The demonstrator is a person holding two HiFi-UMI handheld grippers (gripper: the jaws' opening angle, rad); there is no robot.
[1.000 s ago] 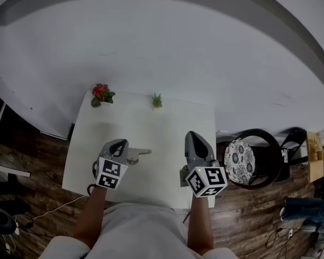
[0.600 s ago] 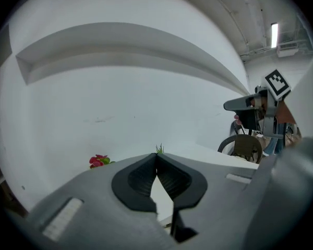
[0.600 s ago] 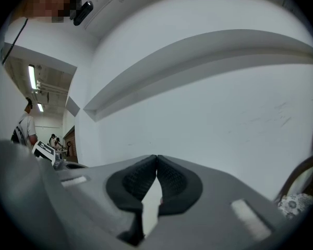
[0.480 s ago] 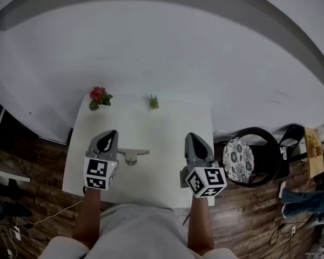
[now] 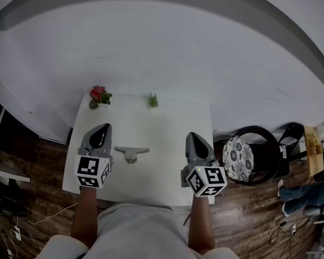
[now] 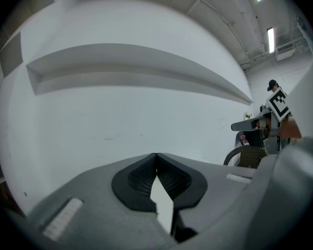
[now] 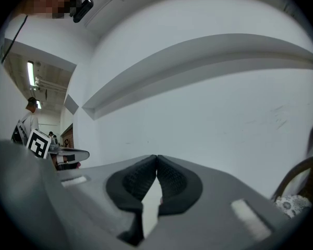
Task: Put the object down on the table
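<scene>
T-shaped object [image 5: 131, 153], grey, lying flat on the white desk [image 5: 170, 124] between the two tools, touched by neither and nearer the left tool [image 5: 102, 129] than the right tool [image 5: 193, 139]. It appears to be already set down, so the main hazard from here is disturbance. The left tool hangs just beside the object's left arm, and a careless sweep toward the middle could clip it and send it skidding over the smooth top toward the near edge. The red flower pot [image 5: 99, 96] and small green plant [image 5: 153, 100] at the far edge stand well apart and look safe. Both tools are pressed together and empty: in each gripper view the ribbed pads meet at their tips (left tool [image 6: 156, 156], right tool [image 7: 156, 158]), with only white wall beyond. The object shows a long straight bar with a short stem pointing toward the person. Its finish is matt, and finer detail is too small to read. It is judged rigid and light, so it would slide easily if nudged.
</scene>
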